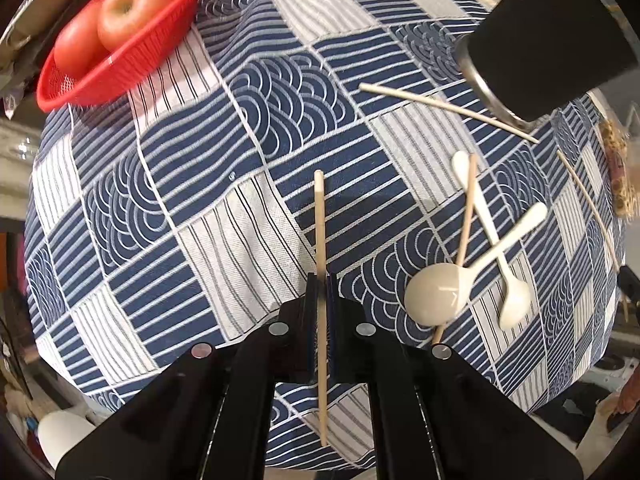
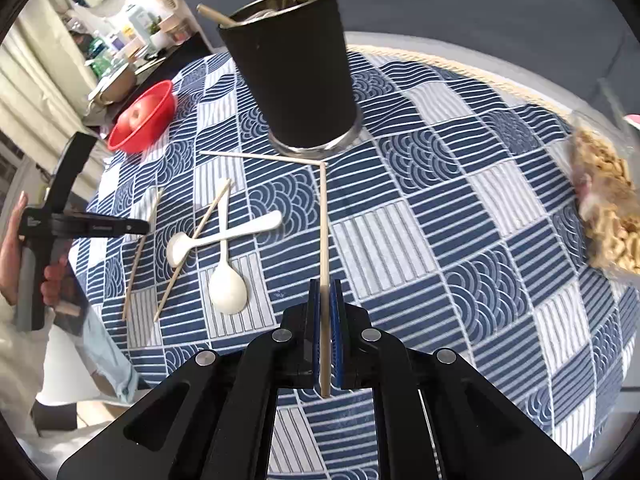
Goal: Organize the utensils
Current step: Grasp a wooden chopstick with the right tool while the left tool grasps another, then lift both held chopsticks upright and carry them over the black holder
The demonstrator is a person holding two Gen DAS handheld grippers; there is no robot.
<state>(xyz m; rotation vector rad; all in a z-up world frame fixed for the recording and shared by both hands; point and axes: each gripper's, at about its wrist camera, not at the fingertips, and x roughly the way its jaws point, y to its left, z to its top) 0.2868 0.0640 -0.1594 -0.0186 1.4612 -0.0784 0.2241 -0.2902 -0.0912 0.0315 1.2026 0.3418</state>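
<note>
Holding one chopstick point(image 2: 216, 15), the black cup point(image 2: 292, 76) stands while each claw point(image 1: 320, 284) point(image 2: 325, 292) grips another chopstick point(image 1: 319, 232) point(image 2: 323, 232).

Holder point(image 1: 552, 36) top beyond frame edge

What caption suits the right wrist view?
Right tongs clamp a chopstick before the black cup; two white spoons lie crossed.

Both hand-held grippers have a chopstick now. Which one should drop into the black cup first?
Probably the right hand-held gripper: its chopstick already points at the black cup, straight ahead. The left hand-held gripper sees that cup only at its view's far corner.
</note>
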